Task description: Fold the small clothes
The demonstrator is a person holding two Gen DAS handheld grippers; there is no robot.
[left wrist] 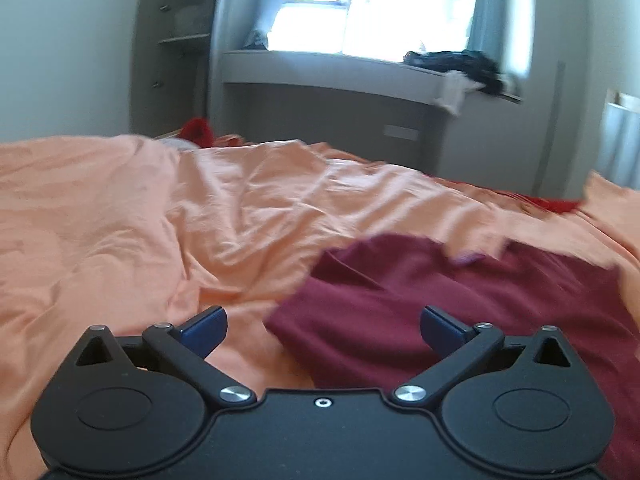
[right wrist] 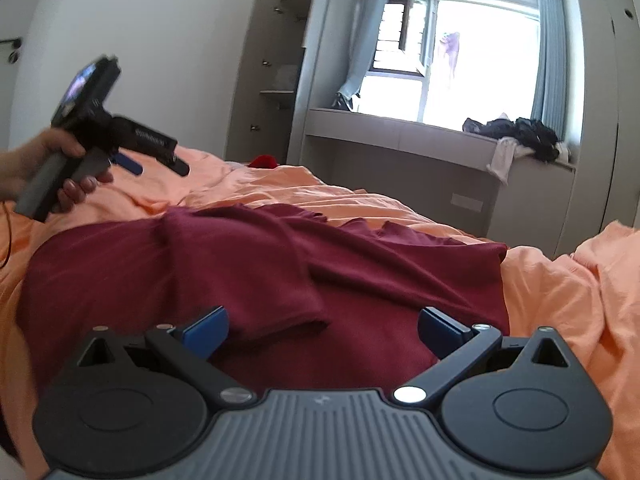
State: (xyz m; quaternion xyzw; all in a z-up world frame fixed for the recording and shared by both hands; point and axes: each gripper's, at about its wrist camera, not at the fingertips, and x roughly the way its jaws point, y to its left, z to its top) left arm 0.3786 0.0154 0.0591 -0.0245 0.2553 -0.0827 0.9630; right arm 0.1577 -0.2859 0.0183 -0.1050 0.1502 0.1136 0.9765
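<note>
A dark red garment (right wrist: pixel 256 276) lies spread on the orange bedcover (right wrist: pixel 560 300), with one part folded over its middle. In the left wrist view the same garment (left wrist: pixel 460 312) lies to the right. My left gripper (left wrist: pixel 322 330) is open above the garment's left edge, nothing between its blue pads (left wrist: pixel 206 330). From the right wrist view, the left gripper (right wrist: pixel 160 166) is held up in the air by a hand (right wrist: pixel 52 168), off to the left of the garment. My right gripper (right wrist: pixel 322 330) stands open low over the garment's near side, its pads (right wrist: pixel 442 332) apart from the cloth.
A window ledge (right wrist: pixel 400 132) beyond the bed carries a heap of dark and white clothes (right wrist: pixel 516 136). A tall open cabinet (right wrist: pixel 272 80) stands by the left wall. Something bright red (right wrist: pixel 264 161) lies at the bed's far edge. Rumpled orange cover (left wrist: pixel 120 220) fills the left side.
</note>
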